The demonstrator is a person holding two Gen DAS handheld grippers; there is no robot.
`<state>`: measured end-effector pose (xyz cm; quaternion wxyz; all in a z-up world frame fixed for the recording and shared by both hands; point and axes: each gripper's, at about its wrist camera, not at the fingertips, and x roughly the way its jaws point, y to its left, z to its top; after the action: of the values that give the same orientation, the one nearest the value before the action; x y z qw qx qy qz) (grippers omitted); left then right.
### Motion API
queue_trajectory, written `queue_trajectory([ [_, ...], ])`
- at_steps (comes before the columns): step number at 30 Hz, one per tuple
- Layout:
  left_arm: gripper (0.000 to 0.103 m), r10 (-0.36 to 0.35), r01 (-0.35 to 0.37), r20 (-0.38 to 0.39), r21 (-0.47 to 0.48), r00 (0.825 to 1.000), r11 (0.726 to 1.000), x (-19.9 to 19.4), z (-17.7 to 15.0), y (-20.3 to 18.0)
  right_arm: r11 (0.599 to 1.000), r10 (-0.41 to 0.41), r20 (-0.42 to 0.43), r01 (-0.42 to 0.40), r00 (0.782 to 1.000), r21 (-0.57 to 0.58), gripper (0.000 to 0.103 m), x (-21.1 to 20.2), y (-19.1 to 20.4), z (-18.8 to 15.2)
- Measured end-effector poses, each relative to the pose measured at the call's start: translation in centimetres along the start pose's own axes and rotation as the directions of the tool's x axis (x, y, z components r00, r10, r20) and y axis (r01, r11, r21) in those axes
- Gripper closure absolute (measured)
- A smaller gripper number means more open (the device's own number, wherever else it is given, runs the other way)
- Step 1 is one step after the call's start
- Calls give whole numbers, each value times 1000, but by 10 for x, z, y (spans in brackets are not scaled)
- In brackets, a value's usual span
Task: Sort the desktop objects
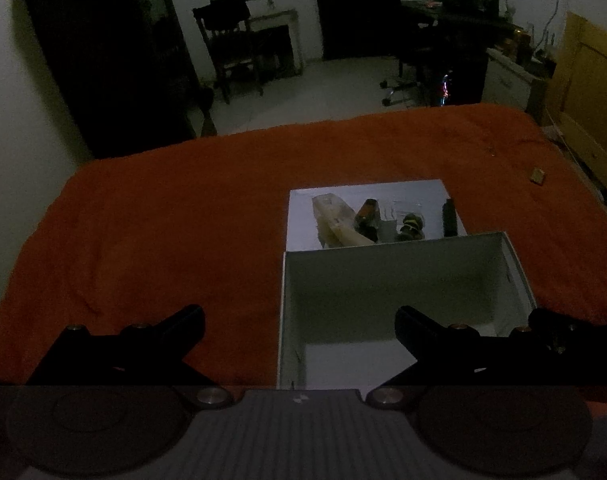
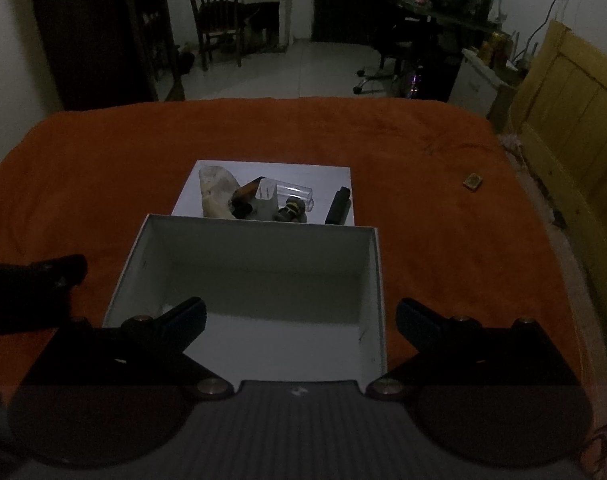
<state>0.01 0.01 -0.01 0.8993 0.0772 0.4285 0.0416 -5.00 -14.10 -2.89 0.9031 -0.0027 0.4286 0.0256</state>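
An empty white box (image 1: 515,268) (image 2: 377,272) stands on the orange cloth. Behind it lies a white sheet (image 1: 303,208) (image 2: 315,174) with small objects: a pale plastic bag (image 1: 339,220) (image 2: 215,188), a dark brown item (image 1: 368,214) (image 2: 247,194), a clear tube (image 2: 293,194), a black-and-yellow bundle (image 1: 412,226) (image 2: 293,210) and a black stick (image 1: 449,218) (image 2: 338,210). My left gripper (image 1: 299,330) is open and empty, over the box's left wall. My right gripper (image 2: 301,320) is open and empty above the box's near part.
The orange cloth (image 1: 163,220) (image 2: 103,152) covers the whole surface. A small tan item (image 1: 537,176) (image 2: 473,181) lies on it at the far right. A chair (image 2: 215,8), an office chair and a desk stand across the dim room. A wooden panel (image 2: 567,92) is at the right.
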Motion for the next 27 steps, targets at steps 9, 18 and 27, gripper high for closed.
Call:
queue_trajectory([
  [9, 0, 7, -7, 7, -22, 1000, 1000, 7, 2, 2, 998, 12, 12, -13, 1000, 66, 0, -11, -13, 23],
  [18, 0, 4, -3, 11, -31, 1000, 1000, 3, 8, 12, 989, 18, 23, -21, 1000, 147, 0, -25, -36, 46],
  [27, 0, 20, -20, 7, -15, 1000, 1000, 3, 9, 11, 985, 17, 11, -19, 1000, 174, 0, -29, -45, 50],
])
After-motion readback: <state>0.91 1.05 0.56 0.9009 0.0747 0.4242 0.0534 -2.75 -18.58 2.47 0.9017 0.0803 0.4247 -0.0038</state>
